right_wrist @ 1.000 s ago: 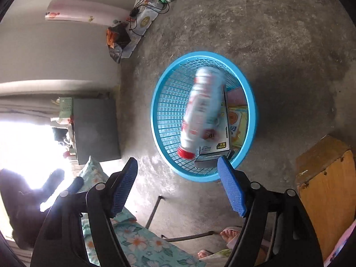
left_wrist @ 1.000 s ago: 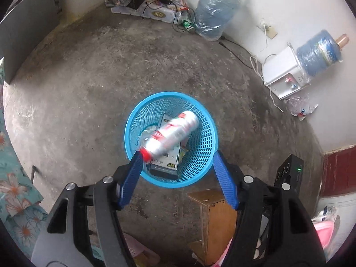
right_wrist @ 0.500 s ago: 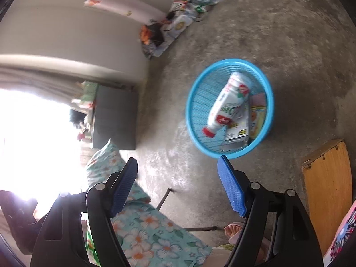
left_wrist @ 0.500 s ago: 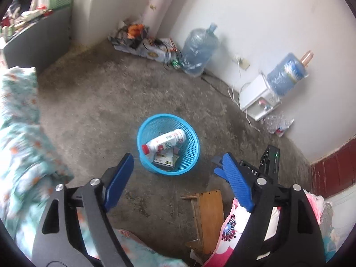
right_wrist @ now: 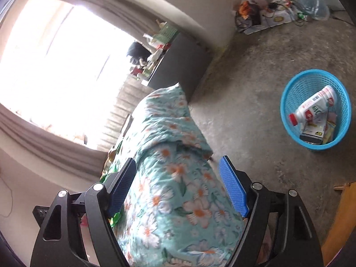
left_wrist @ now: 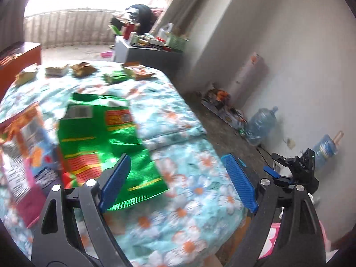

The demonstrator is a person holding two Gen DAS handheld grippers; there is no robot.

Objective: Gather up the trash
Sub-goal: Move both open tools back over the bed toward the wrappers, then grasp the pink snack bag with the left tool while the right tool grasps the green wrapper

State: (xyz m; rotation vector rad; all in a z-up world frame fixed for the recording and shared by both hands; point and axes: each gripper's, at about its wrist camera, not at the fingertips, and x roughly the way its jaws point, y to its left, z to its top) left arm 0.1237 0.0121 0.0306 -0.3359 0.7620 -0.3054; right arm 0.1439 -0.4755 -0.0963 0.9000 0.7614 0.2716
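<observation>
- Green foil wrapper (left_wrist: 104,146) lies flat on the floral bed cover (left_wrist: 189,191), towards its near left part, long axis running from near edge to far edge.
- Left gripper (left_wrist: 175,182) hovers over the wrapper's near right corner, claw spread and empty.
- Recommended: pinch that loose near edge (foil is slippery), avoiding the cover.
- Right gripper (right_wrist: 178,187) spread, empty, above the bed.
- Blue basket (right_wrist: 289,102) stands on the floor, well apart, with a bottle (right_wrist: 311,105) inside.

A bed (left_wrist: 189,151) under a floral cover carries a green bag (left_wrist: 104,142), a carton (left_wrist: 24,155) beside it, and small wrappers (left_wrist: 84,70) along its far edge. A blue basket (right_wrist: 287,113) stands on the concrete floor (right_wrist: 255,84).
</observation>
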